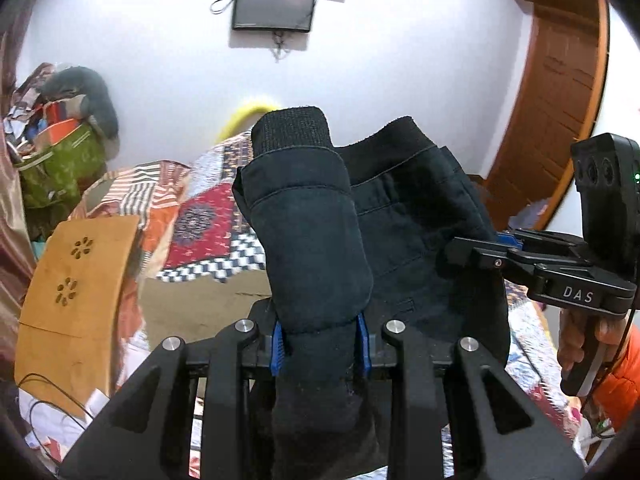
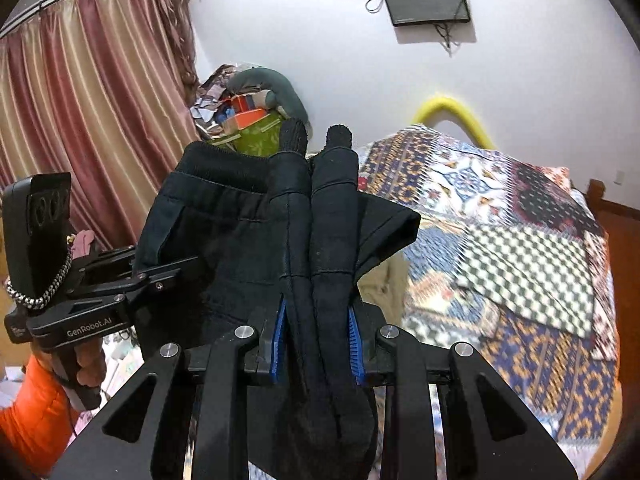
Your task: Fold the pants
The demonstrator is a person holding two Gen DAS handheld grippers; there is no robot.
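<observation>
**Above the bed: pants held between two grippers**

Above the patchwork bedspread, the black pants hang bunched between both tools. Left gripper: blue pads narrowly clamped on a rolled fold of cloth. Right gripper: likewise pinching a doubled fold. Wall screen and curtain behind.

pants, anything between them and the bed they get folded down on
Nothing visible stands in the way. The pants hang bunched in both tools, the left tool and the right tool each shut on the dark cloth, above the patchwork bedspread. A beige cloth lies on the bed just beneath them.
</observation>
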